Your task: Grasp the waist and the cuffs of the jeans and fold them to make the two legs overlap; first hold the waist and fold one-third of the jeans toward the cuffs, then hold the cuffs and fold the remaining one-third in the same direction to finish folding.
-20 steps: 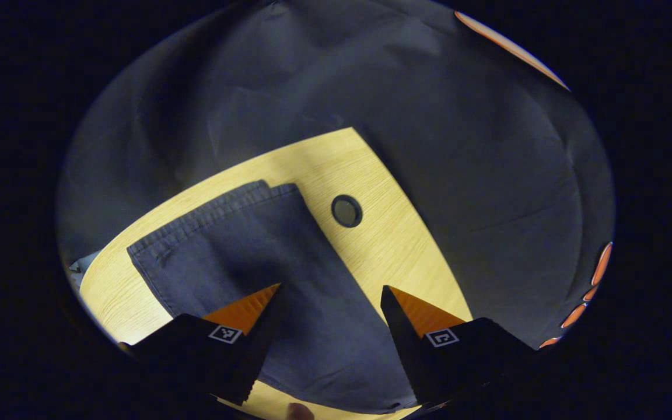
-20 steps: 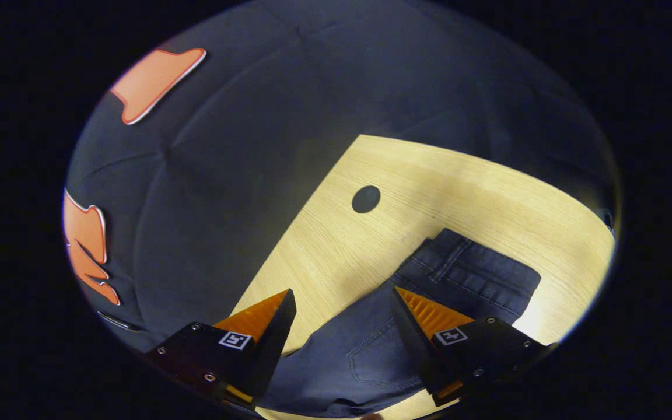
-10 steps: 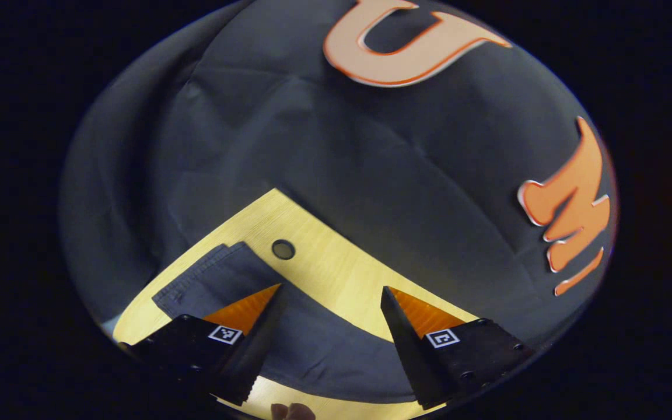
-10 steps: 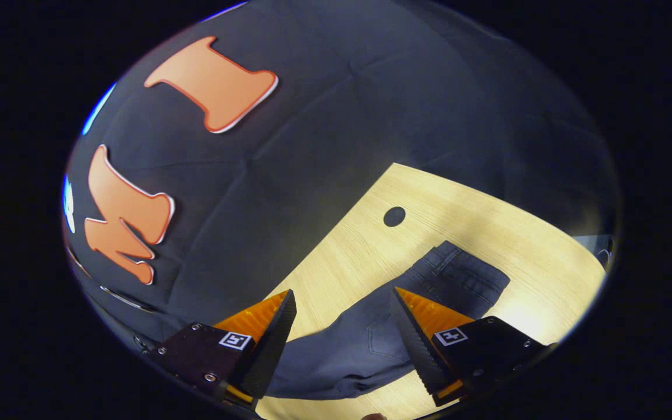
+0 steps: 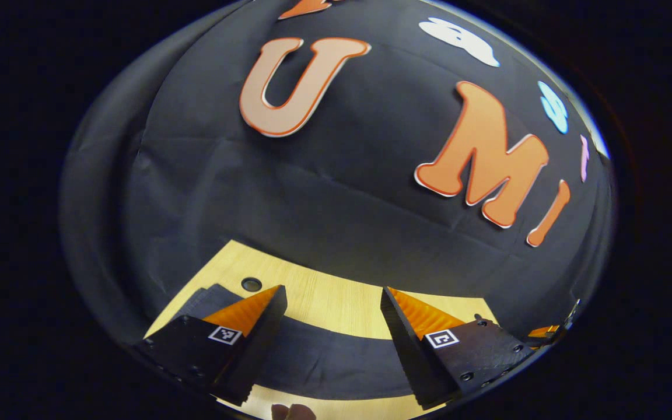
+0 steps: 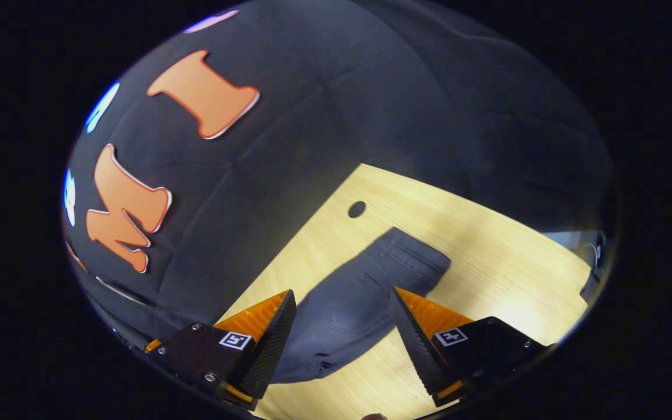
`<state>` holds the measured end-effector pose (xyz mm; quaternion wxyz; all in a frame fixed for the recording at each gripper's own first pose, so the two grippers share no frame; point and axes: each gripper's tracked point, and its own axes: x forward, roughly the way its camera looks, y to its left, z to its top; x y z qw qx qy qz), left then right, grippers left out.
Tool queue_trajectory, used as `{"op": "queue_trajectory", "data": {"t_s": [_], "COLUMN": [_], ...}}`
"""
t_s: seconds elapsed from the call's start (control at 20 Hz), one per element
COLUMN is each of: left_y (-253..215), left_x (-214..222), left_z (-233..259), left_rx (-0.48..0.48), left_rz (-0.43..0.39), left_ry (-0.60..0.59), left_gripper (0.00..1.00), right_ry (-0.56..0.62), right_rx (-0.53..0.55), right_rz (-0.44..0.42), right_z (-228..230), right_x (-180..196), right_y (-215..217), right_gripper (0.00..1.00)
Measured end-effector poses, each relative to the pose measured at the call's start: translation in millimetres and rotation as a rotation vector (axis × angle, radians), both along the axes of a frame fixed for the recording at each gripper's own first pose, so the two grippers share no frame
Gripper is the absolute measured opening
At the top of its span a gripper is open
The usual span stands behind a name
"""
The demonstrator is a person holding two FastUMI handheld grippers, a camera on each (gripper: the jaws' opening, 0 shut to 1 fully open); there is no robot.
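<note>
In the right gripper view, the jeans (image 6: 365,291) lie flat with their long axis running from 7 o'clock to 1 o'clock; the waist end (image 6: 415,259) points toward 1 o'clock. In the left gripper view, the jeans (image 5: 330,356) cross as a dark band from 9 to 3 o'clock. They rest on a light wooden table (image 6: 487,262) with a round cable hole (image 6: 357,209), against a black cloth wall. My left gripper (image 5: 333,297) and right gripper (image 6: 342,300) hang wide open above the denim, holding nothing.

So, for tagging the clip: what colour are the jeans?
Dark blue-grey denim jeans, best in the right gripper view.
</note>
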<state>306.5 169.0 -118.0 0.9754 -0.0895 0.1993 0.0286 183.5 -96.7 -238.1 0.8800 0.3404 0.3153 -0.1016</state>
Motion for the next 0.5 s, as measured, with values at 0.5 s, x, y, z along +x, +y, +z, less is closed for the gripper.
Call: {"op": "queue_trajectory", "data": {"t_s": [0.5], "left_y": [-35.3], "left_x": [-33.9], "left_z": [-19.0], "left_rx": [0.014], "left_rz": [-0.024], "left_ry": [0.037], "left_gripper": [0.98], "right_ry": [0.201], "right_rx": [0.097], "right_rz": [-0.130], "right_z": [-123.1], "right_x": [32.0], "right_y": [-42.7], "right_gripper": [0.98]}}
